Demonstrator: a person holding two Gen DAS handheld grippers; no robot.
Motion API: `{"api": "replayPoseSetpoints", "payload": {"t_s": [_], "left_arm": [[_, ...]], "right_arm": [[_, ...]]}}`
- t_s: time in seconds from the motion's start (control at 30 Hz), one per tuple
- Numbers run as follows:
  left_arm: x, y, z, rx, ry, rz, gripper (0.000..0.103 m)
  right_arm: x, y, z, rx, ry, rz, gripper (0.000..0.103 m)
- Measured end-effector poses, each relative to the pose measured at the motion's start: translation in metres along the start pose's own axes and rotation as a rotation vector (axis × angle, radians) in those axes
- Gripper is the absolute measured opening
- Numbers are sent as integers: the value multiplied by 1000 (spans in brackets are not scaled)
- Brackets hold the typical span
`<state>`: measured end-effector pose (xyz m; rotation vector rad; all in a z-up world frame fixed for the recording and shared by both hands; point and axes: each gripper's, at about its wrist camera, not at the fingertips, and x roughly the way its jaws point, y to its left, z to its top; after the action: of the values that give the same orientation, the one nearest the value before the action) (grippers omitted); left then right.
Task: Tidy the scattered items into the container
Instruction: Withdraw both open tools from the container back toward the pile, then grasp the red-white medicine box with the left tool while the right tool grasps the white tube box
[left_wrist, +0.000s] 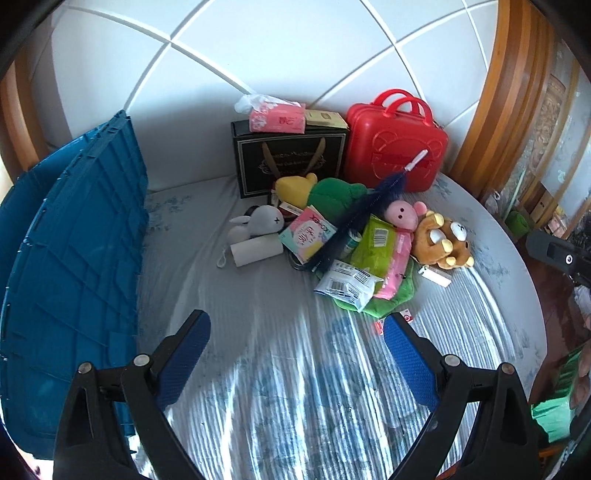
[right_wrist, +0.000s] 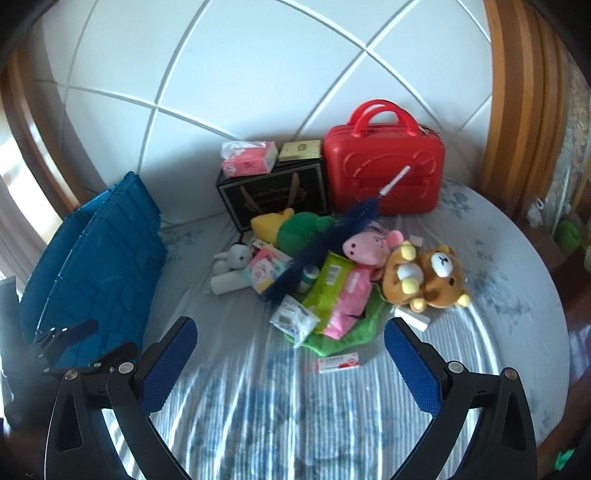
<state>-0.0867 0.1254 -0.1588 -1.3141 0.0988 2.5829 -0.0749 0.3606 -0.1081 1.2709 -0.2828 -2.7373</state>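
A pile of scattered items lies mid-bed: a brown bear plush (left_wrist: 443, 240) (right_wrist: 428, 280), a pink plush (left_wrist: 400, 214), a green plush (left_wrist: 332, 190), a white rabbit (left_wrist: 258, 221), a dark blue brush (left_wrist: 365, 206) (right_wrist: 317, 251), a green wipes pack (left_wrist: 376, 236) and a white packet (left_wrist: 347, 284). A small red-and-white box (right_wrist: 340, 363) lies nearest. The blue crate (left_wrist: 74, 240) (right_wrist: 99, 258) stands at the left; its inside is hidden. My left gripper (left_wrist: 297, 321) and right gripper (right_wrist: 291, 326) hover open and empty, short of the pile.
A red carry case (left_wrist: 395, 147), a black gift bag (left_wrist: 288, 162) and a pink tissue pack (left_wrist: 277, 118) stand against the white padded headboard (left_wrist: 258, 48). The striped bedsheet (left_wrist: 280, 387) lies bare under the grippers. The bed's rounded edge (left_wrist: 532, 295) drops off at the right.
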Motion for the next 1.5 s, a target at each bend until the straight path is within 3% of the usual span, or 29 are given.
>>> {"api": "replayPoseSetpoints", "payload": {"t_s": [0.37,0.67,0.93,1.17,1.27,1.33,1.5], "left_arm": [[88,-91,-24,210,60,-121,96],[173,-151,-54,372,82,-201,94],[246,-168,-72,446,112,-210,77],[266,-178,-86,468,126,-257,67],[258,-184,-92,486,118,-296,46],[254,-188,-96,497,116,-307,26],[248,-188,-100,475,113,-321,26]], "right_arm": [[18,-93,-29,118,67,-87,103],[72,-146,-58,182,161,-127,103],[119,-175,-82,227,230,-155,103],[158,-189,-91,205,263,-175,103],[186,-192,-87,161,270,-184,103],[208,-195,-82,133,281,-197,103],[251,-198,-68,57,297,-204,102]]}}
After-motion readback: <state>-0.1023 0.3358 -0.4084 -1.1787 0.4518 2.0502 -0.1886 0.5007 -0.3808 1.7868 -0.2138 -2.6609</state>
